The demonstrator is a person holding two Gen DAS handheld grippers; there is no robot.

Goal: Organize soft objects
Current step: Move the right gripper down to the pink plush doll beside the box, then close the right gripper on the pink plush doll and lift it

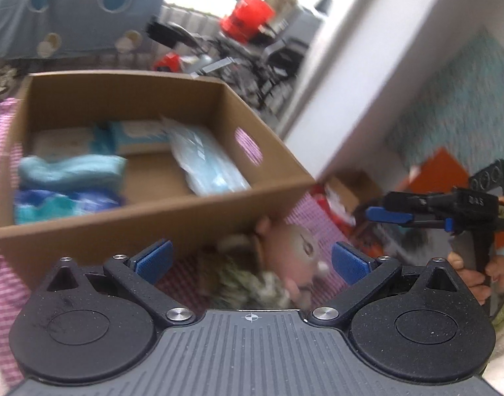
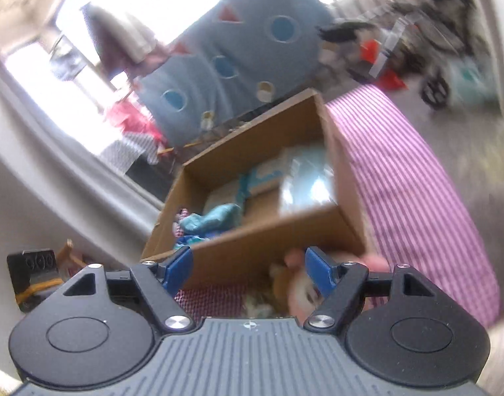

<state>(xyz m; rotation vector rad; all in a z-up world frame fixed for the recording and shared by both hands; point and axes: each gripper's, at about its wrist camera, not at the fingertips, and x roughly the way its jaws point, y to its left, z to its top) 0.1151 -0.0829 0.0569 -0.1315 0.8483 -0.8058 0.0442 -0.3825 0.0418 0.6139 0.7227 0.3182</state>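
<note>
Below, plush toy [image 1: 278, 264] between open left gripper [image 1: 248, 260] pads

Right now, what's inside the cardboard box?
In the cardboard box: folded light-blue cloth over a darker blue one, a clear pack of blue items, and white-and-teal packets at the back. Whatever lies beneath them is covered. The plush toy sits outside.

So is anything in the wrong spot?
Yes. The stuffed toy lies outside the cardboard box, on the pink striped cloth against the box's front wall, while the folded blue towels and packets are already inside. Both grippers, left and right, are open and empty.
</note>
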